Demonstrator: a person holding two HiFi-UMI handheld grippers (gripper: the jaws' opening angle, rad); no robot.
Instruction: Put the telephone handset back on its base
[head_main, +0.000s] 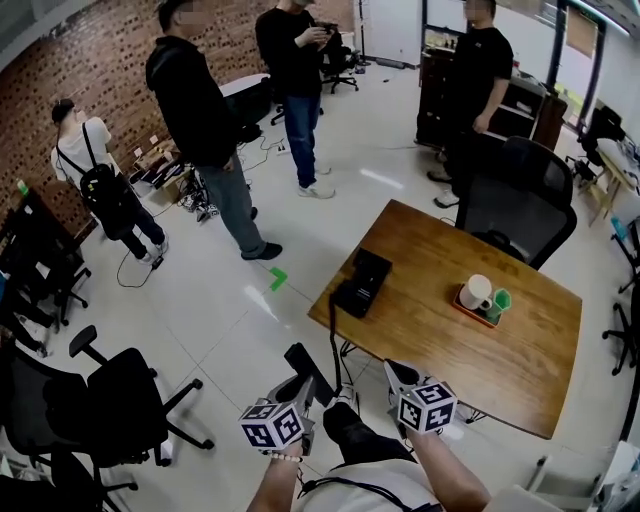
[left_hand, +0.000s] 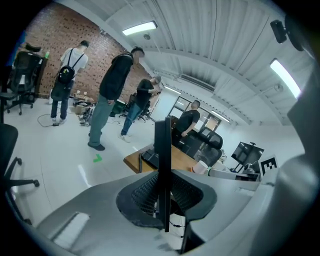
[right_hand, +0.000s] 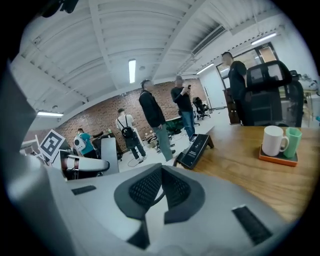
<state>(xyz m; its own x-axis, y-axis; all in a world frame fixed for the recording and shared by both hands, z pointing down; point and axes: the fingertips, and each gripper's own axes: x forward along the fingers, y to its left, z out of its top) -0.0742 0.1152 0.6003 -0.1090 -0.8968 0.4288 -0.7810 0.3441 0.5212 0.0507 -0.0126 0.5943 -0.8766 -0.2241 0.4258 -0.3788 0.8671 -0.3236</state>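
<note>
Gripping the black telephone handset (left_hand: 162, 145) edge-on between its ribbed pads, the left gripper (left_hand: 162, 179) has its jaws closed on the slim body, with the upper end of the handset standing up above them. In the head view this gripper is held low, off the near corner of the brown wooden table (head_main: 500, 360), so the handset is in the air and well apart from its base. A thin black cord (head_main: 333, 345) runs from the handset up towards the table edge.

The black wedge-shaped telephone base (head_main: 362, 280) sits on the table near its left corner, with its cradle empty.

The right gripper (right_hand: 162, 172) is beside the left one, also short of the table. Its jaws are closed, the pad tips meeting with nothing between them.

Further right on the table, a white ceramic mug (head_main: 477, 292) and a small green cup (head_main: 499, 300) stand touching on a flat orange tray (head_main: 465, 308). A black high-backed office chair (head_main: 515, 205) is at the far side of the table. Several people stand on the pale tiled floor beyond, one of them wearing a black backpack (head_main: 98, 186) near the red brick wall (head_main: 110, 70).
</note>
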